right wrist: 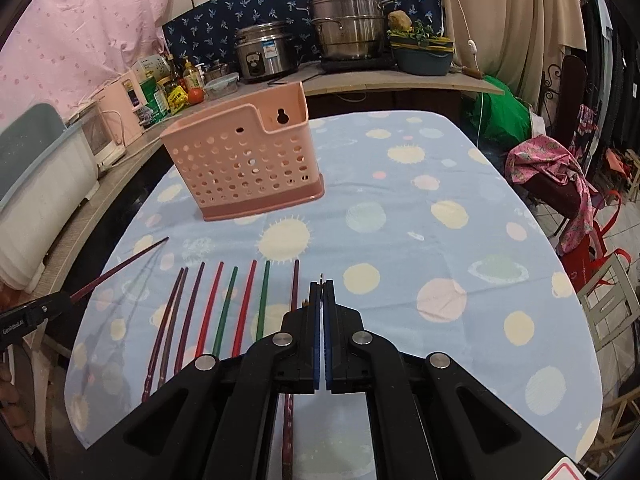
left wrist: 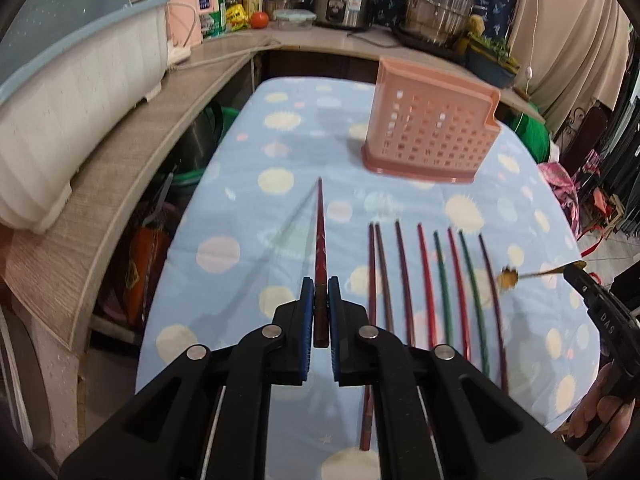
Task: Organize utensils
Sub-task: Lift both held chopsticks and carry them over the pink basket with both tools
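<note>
Closest to us, our left gripper [left wrist: 320, 300] has its blue pads pinching a dark red chopstick [left wrist: 320, 240]. The chopstick sticks out past the pads and its thin tip points toward the far end of the table. From the right wrist view we see that same chopstick lifted up above the cloth, at the left side.

Our right gripper [right wrist: 322, 292] has its jaws pressed tight together. They nip a thin gold spoon [left wrist: 516, 277]. In the right wrist view only a tiny bit of it peeks out at the tips. In the left wrist view we see its small gold bowl and thin handle held up over the right side of the table.

Just past the grippers, a row of chopsticks [right wrist: 224, 312] lies flat on the table. They lie side by side, some red, some green, some dark purple. Two at the left end of the row nearly touch each other.

They lie on a light blue tablecloth [right wrist: 400, 240] with yellow, pink and pale round spots.

Farther back on the cloth stands a pink basket [right wrist: 248, 160] full of little holes. It sits in a darker pink tray at its bottom. It is well apart from the row of chopsticks.

Behind the table is a counter [right wrist: 380, 78] with a rice cooker [right wrist: 264, 52], a big steel pot [right wrist: 348, 20], bottles and a red tomato [right wrist: 196, 96].
</note>
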`<state>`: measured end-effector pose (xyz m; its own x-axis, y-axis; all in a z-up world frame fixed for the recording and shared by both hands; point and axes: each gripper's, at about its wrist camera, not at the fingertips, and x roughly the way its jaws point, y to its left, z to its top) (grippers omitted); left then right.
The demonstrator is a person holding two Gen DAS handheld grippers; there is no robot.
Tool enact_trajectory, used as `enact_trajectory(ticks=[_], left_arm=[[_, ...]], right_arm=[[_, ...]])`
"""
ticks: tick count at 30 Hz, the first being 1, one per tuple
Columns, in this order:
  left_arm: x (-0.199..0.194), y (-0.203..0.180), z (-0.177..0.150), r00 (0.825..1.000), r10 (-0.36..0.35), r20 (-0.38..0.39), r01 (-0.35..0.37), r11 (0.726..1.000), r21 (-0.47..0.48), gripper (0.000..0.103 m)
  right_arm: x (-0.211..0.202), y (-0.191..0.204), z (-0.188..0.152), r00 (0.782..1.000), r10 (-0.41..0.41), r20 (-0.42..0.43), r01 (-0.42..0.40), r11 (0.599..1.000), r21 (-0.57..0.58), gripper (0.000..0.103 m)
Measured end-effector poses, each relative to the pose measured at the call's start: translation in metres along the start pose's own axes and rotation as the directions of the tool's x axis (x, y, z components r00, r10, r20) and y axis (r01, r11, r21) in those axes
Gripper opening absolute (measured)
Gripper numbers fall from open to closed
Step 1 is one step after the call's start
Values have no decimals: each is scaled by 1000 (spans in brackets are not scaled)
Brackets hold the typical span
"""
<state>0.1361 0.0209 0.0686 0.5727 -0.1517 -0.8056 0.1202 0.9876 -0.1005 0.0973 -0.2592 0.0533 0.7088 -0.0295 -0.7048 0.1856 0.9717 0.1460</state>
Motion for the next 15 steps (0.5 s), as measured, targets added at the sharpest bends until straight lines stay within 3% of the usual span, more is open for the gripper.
enact_trajectory(ticks=[8, 15], left_arm=[[-19, -4, 56, 997, -2, 79, 2, 1000, -1, 7], [-42, -11, 115, 983, -2, 183, 0, 1000, 7, 7]], right_arm=[[-11, 0, 51, 995, 15, 96, -15, 1000, 4, 2], [-1, -5, 98, 988, 38, 147, -42, 999, 26, 2]])
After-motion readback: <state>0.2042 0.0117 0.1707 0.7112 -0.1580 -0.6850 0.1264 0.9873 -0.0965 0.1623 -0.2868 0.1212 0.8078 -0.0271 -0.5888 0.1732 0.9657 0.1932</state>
